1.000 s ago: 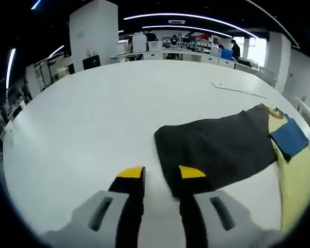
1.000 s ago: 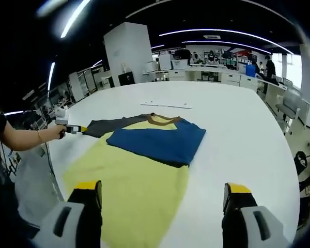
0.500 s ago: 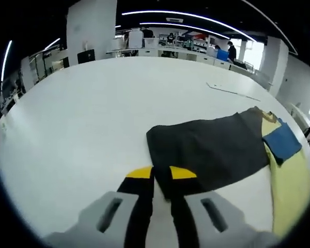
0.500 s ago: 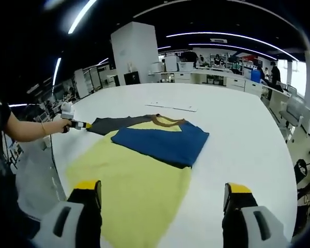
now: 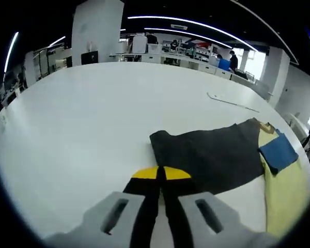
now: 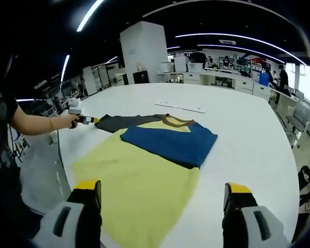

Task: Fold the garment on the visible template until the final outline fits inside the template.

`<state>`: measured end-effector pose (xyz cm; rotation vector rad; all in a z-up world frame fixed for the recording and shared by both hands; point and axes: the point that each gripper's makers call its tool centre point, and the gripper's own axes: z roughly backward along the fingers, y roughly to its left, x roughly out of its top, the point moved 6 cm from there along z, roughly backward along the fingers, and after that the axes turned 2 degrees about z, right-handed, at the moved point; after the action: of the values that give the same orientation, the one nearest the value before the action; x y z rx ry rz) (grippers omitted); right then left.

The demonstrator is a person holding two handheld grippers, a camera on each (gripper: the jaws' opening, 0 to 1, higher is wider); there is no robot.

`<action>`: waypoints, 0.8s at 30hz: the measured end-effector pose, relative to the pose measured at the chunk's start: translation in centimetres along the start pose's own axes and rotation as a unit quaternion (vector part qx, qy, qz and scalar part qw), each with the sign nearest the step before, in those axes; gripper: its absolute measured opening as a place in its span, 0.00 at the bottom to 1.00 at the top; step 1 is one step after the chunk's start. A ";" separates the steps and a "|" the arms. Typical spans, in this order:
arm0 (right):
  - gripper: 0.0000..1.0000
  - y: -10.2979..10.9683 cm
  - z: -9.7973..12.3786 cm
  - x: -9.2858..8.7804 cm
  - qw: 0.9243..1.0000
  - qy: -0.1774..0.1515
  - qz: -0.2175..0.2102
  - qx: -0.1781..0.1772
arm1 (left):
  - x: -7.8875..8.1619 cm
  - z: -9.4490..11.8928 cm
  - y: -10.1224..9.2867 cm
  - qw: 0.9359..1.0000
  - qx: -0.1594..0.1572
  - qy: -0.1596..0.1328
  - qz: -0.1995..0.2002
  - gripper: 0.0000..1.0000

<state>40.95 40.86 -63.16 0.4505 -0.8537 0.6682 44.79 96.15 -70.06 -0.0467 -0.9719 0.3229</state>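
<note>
On white table (image 5: pixel 82 103), left gripper (image 5: pixel 161 173) pinches dark sleeve (image 5: pixel 206 155).

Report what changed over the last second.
The left gripper closed its jaws on the edge of the dark sleeve. The right gripper stayed open and off the cloth, and the blue folded part and yellow template lie as before.

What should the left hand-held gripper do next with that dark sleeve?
Probably lift and carry it inward over the blue panel: the left hand-held gripper looks shut on the dark sleeve, which lies spread outward on the table, beyond the yellow template.
</note>
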 end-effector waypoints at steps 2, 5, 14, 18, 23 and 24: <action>1.00 0.0 0.0 0.0 1.000 0.000 0.002 0.002 | 0.3 0.2 -0.3 1.000 0.000 -0.002 0.002 0.00; 1.00 0.1 0.0 -0.1 1.000 0.003 0.004 0.005 | 0.7 0.3 -0.8 1.000 -0.008 -0.006 0.006 0.00; 1.00 0.2 0.3 -0.1 1.000 -0.003 0.008 0.013 | 1.8 0.8 -2.2 1.000 -0.022 -0.015 0.005 0.00; 1.00 0.2 0.5 -0.2 1.000 -0.004 0.005 0.011 | 2.7 1.0 -3.1 0.999 -0.036 -0.023 0.003 0.00; 1.00 0.5 0.4 0.0 1.000 -0.015 0.002 0.015 | 4.2 1.3 -4.8 0.998 -0.051 -0.038 -0.007 0.00; 1.00 0.7 0.4 0.0 1.000 -0.014 0.005 0.018 | 4.4 1.3 -5.0 0.998 -0.053 -0.040 -0.009 0.00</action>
<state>40.24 41.16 -62.87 0.4887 -0.8718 0.6880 47.21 92.53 -64.88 -0.1220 -1.0680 0.2586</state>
